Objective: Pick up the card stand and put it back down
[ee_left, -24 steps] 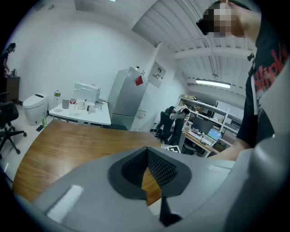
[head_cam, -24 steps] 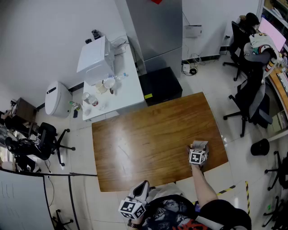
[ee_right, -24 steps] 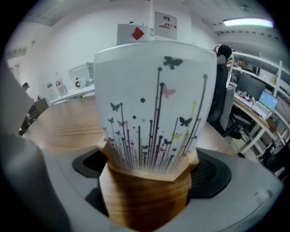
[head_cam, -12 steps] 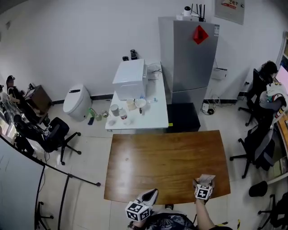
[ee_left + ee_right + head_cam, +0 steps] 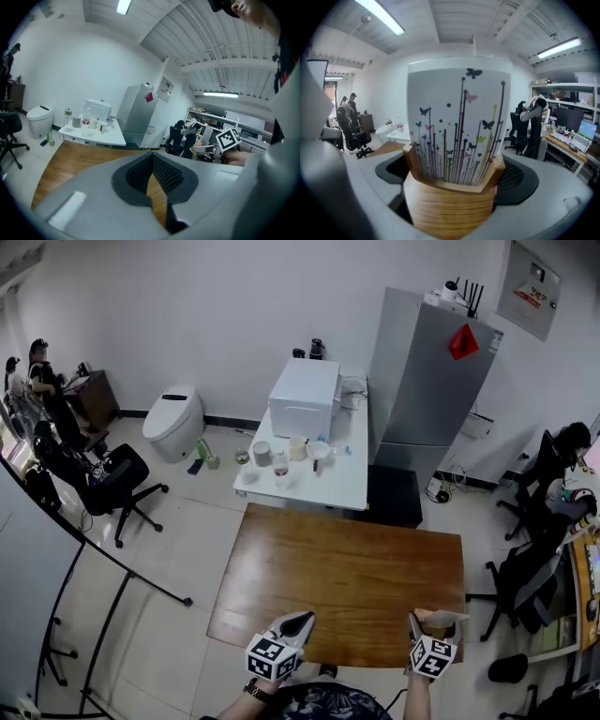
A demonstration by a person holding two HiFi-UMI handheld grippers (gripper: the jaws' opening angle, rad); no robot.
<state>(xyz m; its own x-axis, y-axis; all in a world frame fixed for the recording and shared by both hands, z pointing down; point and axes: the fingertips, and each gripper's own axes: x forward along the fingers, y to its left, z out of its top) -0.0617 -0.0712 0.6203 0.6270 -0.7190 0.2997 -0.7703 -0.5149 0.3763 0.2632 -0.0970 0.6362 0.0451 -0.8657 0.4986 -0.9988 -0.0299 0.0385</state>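
The card stand (image 5: pixel 452 206) is a light wooden block with a white card (image 5: pixel 459 122) upright in its slot; the card is printed with thin stems and butterflies. My right gripper (image 5: pixel 454 190) is shut on the wooden block, one jaw on each side. From the head view, that right gripper (image 5: pixel 433 622) holds the card stand (image 5: pixel 441 620) over the near right edge of the brown table (image 5: pixel 347 559). My left gripper (image 5: pixel 300 620) hovers at the table's near edge with nothing in it. Its dark pads (image 5: pixel 164 171) meet at the tips.
Behind the brown table stands a white table (image 5: pixel 328 486) with a white box (image 5: pixel 304 397), cups and bottles. A grey fridge (image 5: pixel 427 381) is at the back right. Office chairs (image 5: pixel 103 479) stand at the left, and a seated person (image 5: pixel 567 479) at the right.
The head camera has pulled back and tipped up, showing more of the room. My right gripper, still shut on the card stand, has come toward the table's near edge. The left gripper stays at the front.
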